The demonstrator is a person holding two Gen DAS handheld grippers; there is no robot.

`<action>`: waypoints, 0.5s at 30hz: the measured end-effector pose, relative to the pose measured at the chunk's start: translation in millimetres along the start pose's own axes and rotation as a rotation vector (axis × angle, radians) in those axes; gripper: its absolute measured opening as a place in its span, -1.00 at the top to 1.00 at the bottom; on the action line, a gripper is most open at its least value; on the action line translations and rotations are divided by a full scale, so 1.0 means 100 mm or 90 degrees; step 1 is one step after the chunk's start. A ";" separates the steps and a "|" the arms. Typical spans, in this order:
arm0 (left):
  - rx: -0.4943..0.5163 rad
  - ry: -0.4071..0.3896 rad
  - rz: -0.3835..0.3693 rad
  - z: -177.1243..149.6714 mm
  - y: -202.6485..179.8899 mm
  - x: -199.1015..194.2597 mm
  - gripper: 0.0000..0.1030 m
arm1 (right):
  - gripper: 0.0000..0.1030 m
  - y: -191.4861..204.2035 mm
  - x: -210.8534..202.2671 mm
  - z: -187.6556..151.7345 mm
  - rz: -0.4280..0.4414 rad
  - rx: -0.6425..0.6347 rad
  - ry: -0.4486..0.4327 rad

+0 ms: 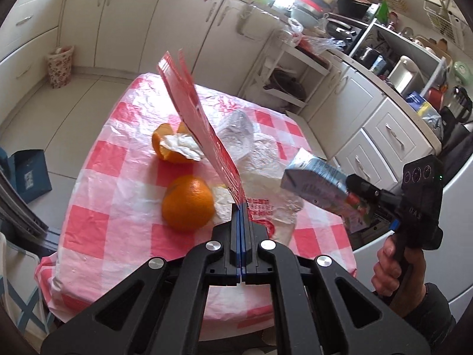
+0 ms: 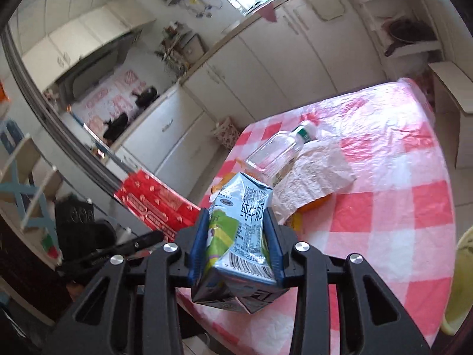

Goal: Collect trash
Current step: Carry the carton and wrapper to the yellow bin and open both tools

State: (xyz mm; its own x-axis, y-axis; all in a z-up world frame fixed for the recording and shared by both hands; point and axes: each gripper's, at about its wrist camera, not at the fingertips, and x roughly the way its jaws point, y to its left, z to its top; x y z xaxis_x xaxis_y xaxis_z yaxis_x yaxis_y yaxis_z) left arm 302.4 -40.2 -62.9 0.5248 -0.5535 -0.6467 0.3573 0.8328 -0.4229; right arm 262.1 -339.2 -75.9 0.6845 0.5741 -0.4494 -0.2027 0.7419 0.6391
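Red and flat, a wrapper (image 1: 201, 136) stands pinched in my left claw (image 1: 241, 207), jaws tight on its edge, above the checked table (image 1: 118, 207) and right of the orange (image 1: 187, 202). Farther right, my right claw (image 2: 236, 236) clamps a milk carton (image 2: 239, 230), lifted just off the table's edge.

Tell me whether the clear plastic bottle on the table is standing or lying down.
Lying down. The bottle rests on its side on the checked tablecloth, green-and-white cap pointing away, partly on a crumpled paper.
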 end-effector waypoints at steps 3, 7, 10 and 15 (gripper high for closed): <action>0.029 -0.006 -0.022 -0.02 -0.19 -0.05 0.99 | 0.27 -0.21 -0.31 0.05 -0.018 0.041 -0.041; 0.068 -0.003 -0.064 0.05 -0.61 -0.05 0.99 | 0.27 -0.67 -0.78 0.10 -0.089 0.118 -0.101; 0.105 0.014 -0.095 0.08 -1.05 0.10 0.99 | 0.27 -1.15 -1.13 0.03 -0.173 0.203 -0.131; 0.160 0.069 -0.137 0.00 -1.86 0.62 0.99 | 0.26 -1.92 -1.27 -0.14 -0.321 0.334 -0.077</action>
State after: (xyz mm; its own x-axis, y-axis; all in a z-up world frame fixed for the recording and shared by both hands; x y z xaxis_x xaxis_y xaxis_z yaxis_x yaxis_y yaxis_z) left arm 268.7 -229.8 -24.4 0.3361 -0.7004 -0.6297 0.6369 0.6615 -0.3958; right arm 204.5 -550.0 -150.5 0.6851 0.1420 -0.7145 0.4978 0.6248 0.6015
